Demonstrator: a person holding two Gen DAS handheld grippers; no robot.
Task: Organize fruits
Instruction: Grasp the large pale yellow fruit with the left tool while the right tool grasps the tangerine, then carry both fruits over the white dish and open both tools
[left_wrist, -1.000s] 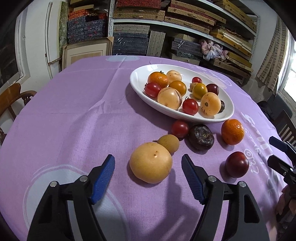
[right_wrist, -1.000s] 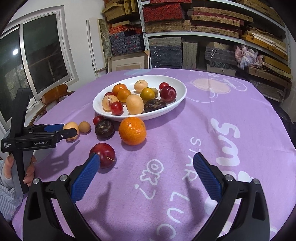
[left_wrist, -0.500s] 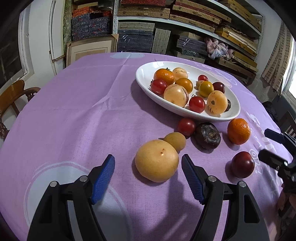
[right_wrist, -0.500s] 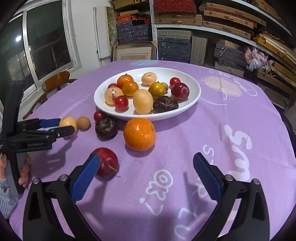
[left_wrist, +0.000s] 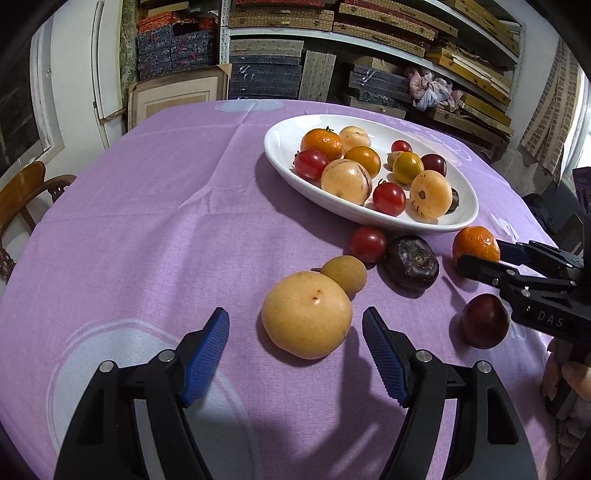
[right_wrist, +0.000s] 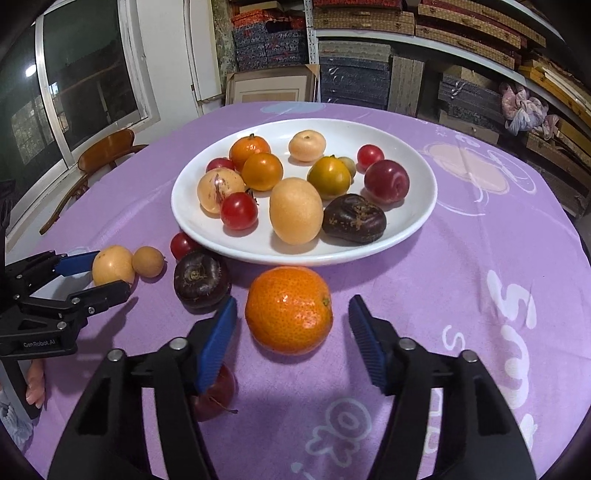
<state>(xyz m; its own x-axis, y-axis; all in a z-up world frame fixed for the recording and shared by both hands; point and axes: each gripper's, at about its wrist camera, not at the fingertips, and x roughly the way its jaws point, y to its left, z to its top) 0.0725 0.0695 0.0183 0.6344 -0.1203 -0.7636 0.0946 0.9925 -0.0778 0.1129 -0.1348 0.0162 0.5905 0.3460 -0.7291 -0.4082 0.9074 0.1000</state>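
Note:
A white oval plate (left_wrist: 275, 146) on the purple cloth holds several fruits. In front of it lie a cherry tomato (left_wrist: 368, 243), a small brown fruit (left_wrist: 345, 275), a dark purple fruit (left_wrist: 412, 260), a red plum (left_wrist: 484, 320), an orange (right_wrist: 288, 310) and a big yellow pear (left_wrist: 306, 314). My left gripper (left_wrist: 294, 321) is open, with the pear between its jaws and a gap at each side. My right gripper (right_wrist: 292, 306) straddles the orange; its jaws are closing and the blue pads are still apart from the peel. The plum (right_wrist: 216, 397) lies under its left finger.
Shelves of stacked boxes stand behind the table. A wooden chair (right_wrist: 107, 151) stands at the far left by the window. The cloth right of the plate bears only printed letters (right_wrist: 513, 317). Each gripper shows in the other's view, held by a hand (right_wrist: 35, 384).
My right gripper has moved forward and left, past the plum, and now straddles the orange with its jaws much narrower. The left gripper and the pear have stayed put.

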